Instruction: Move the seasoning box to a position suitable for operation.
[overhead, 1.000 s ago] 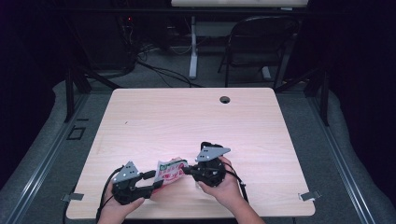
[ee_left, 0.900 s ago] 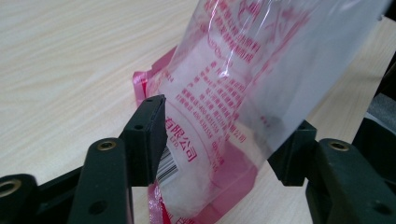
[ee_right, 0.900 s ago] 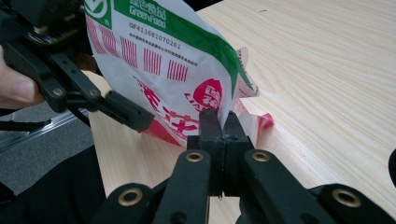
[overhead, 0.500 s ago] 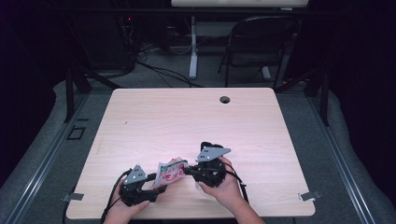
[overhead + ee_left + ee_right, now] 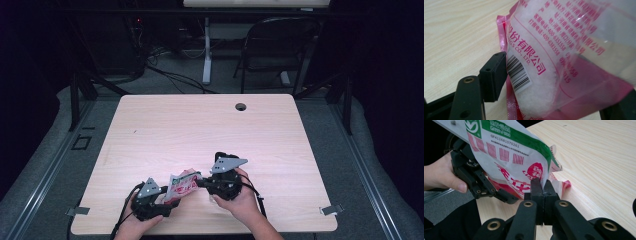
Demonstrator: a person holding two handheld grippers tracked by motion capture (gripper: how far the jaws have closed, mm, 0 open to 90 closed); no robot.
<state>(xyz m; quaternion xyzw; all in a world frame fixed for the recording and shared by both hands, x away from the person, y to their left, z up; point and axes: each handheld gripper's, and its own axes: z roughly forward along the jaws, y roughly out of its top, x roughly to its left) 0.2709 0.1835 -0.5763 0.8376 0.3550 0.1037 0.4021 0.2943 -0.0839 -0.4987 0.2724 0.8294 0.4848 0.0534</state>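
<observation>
A clear plastic bag [image 5: 181, 184] of white grains, printed in pink, red and green, hangs just above the wooden table [image 5: 200, 130] near its front edge. My right gripper [image 5: 199, 182] is shut on the bag's crumpled edge [image 5: 554, 183], its two pads [image 5: 537, 187] pressed together on the film. My left gripper [image 5: 167, 197] sits low at the bag's left; its jaws have just been opening. The bag [image 5: 544, 50] lies between them, with one pad [image 5: 496, 72] beside the barcode. In the right gripper view the bag [image 5: 509, 152] hides much of the left gripper.
A round cable hole [image 5: 241, 106] sits near the table's far edge. Beyond the table stand a dark chair [image 5: 280, 45] and a white desk leg [image 5: 206, 55], with cables on the floor. Both hands are close to the front edge.
The left hand has sunk toward the table's front edge and its jaws stand wider around the bag. The right gripper and its grip on the bag have not moved.
</observation>
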